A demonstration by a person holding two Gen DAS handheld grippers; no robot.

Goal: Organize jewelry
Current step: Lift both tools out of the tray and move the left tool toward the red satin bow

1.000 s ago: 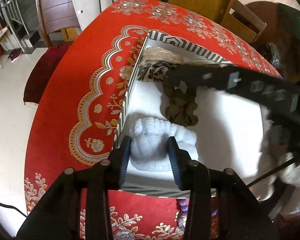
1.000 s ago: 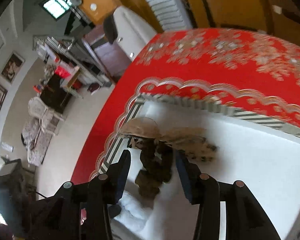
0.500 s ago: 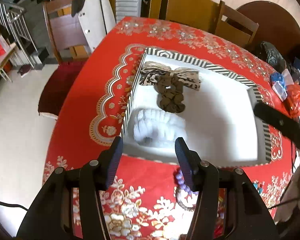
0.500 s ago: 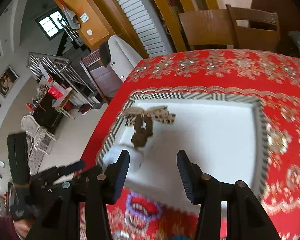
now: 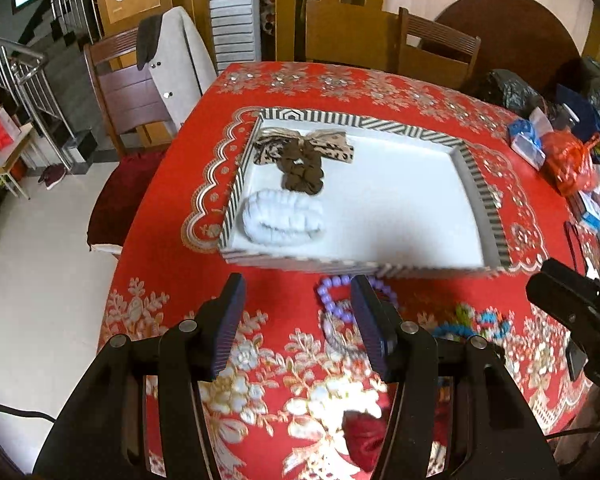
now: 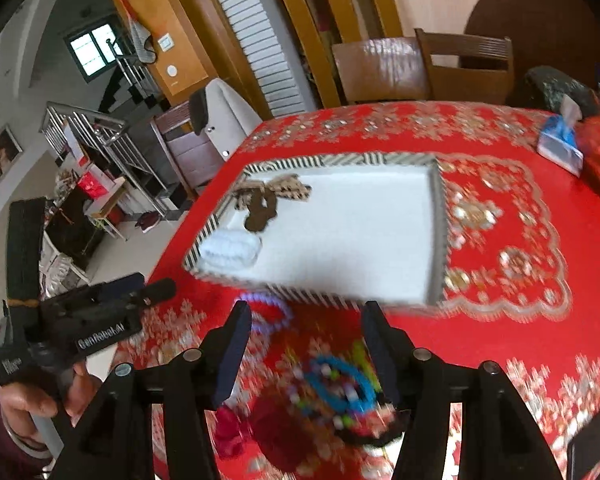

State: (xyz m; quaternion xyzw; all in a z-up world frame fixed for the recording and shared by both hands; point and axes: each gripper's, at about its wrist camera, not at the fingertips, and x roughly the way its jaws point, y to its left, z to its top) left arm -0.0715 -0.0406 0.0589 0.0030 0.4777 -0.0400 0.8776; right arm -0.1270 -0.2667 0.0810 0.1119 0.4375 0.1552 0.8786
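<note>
Both tongs hang above the red worktop [image 5: 172, 216] and grasp nothing. The left tongs [image 5: 298, 322] are spread wide, and the right tongs [image 6: 306, 350] are spread wide too.

The striped tray [image 5: 476, 184] lies at 12 o'clock from the left tongs. Inside it, near its 9 o'clock wall, three pieces lie in a row: the leopard bow [image 5: 332, 142] at the far end, the brown scrunchie [image 5: 302, 170] touching it, and the white scrunchie [image 5: 284, 218] nearest.

Outside the tray, just beside its near wall, lies the purple bead bracelet [image 5: 334, 294], partly hidden behind the right finger of the left tongs. The blue bead bracelet [image 6: 338, 382] lies between the fingers of the right tongs, with a red scrunchie [image 6: 276, 420] at about 7 o'clock from it; this view is blurred.

I judge the next step is to pick up one loose piece. To do it well, come straight down, take only one side of the ring, and close gently, so that neighbouring beads are not dragged along.
</note>
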